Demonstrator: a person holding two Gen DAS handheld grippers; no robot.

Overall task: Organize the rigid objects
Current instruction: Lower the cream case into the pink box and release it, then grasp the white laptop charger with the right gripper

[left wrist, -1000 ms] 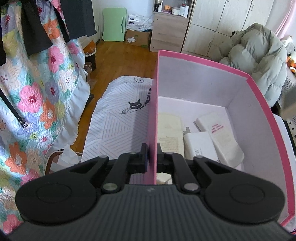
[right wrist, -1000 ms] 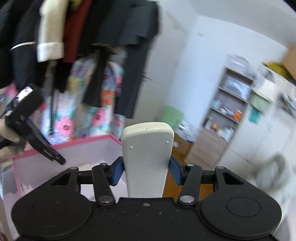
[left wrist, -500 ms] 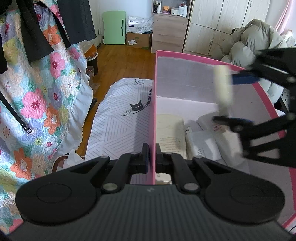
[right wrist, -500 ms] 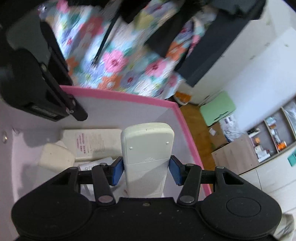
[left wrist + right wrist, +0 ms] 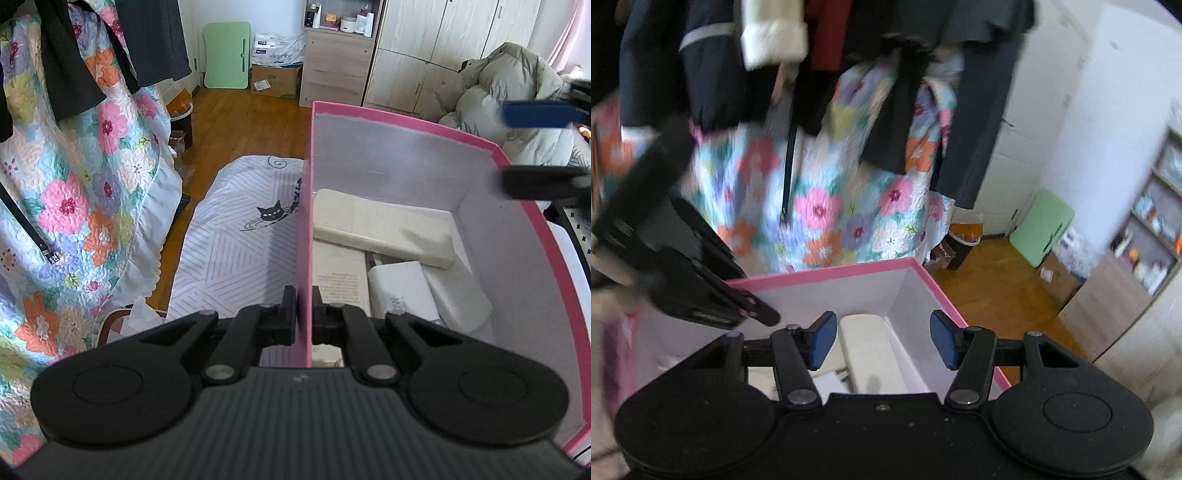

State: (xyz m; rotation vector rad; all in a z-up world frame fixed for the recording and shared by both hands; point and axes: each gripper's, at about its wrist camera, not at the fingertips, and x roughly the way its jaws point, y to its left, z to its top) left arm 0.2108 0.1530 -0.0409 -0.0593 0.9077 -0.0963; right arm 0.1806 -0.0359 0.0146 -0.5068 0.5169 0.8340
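Box [image 5: 402,155] wall in L hand-held gripper [image 5: 303,310]

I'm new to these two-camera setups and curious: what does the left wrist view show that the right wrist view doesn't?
Only the left wrist view: the left gripper shut on the pink cardboard box, a cat-print sheet and a grey puffer jacket.

Only the right wrist view: the right gripper open and empty, with dark clothes hanging.

Both: the box, the long cream remote inside, the floral quilt.

A remote [image 5: 384,230] lies across the box's [image 5: 388,147] far end, apparently atop other flat items [image 5: 400,295].
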